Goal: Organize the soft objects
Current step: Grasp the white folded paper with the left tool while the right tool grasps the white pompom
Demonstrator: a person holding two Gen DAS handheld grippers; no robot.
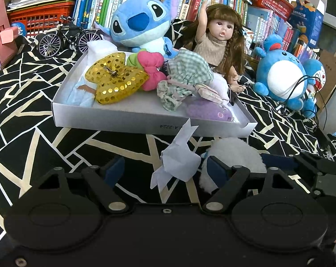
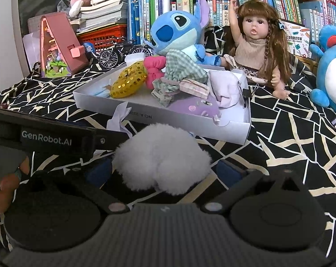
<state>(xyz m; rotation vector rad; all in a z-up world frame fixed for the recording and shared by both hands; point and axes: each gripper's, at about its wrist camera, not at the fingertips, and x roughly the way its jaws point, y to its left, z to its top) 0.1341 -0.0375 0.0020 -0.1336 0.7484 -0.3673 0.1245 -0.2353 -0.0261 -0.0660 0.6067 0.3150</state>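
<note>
White fluff: round white fluffy pompom (image 2: pixel 161 155) lies on the black cloth with cream crack lines (image 2: pixel 290 138), just in front of the tray's near wall.
Tray: shallow white cardboard tray (image 1: pixel 123 120) already holds a gold sequin bow (image 1: pixel 114 77), a pink fabric bow (image 1: pixel 152 71), a green checked cloth (image 1: pixel 185 75) and a purple plush (image 1: pixel 205 111).
Paper: crumpled white paper scrap (image 1: pixel 176 162) lies left of the pompom, touching it or nearly so; its tip leans on the tray wall.
My right hand-held gripper (image 2: pixel 165 171): jaws wide, nothing held. Pompom sits between the blue pads; I can't tell whether the pads touch the fluff.
My left hand-held gripper (image 1: pixel 165 169): jaws wide, nothing held. Paper scrap is in its gap; pompom is at its right finger, mostly off to that side.
Key relation: pompom is dead ahead of the right gripper and centred in its gap; left is offset. Right is the nearer one.
Long axis: none to speak of, it's a ball, so any closing direction should do.
Judgement: close right on the pompom, lift over the near wall, drop in the bare front patch.
Risk: fluff compresses, so the grip may slip; the scrap could drag along.
</note>
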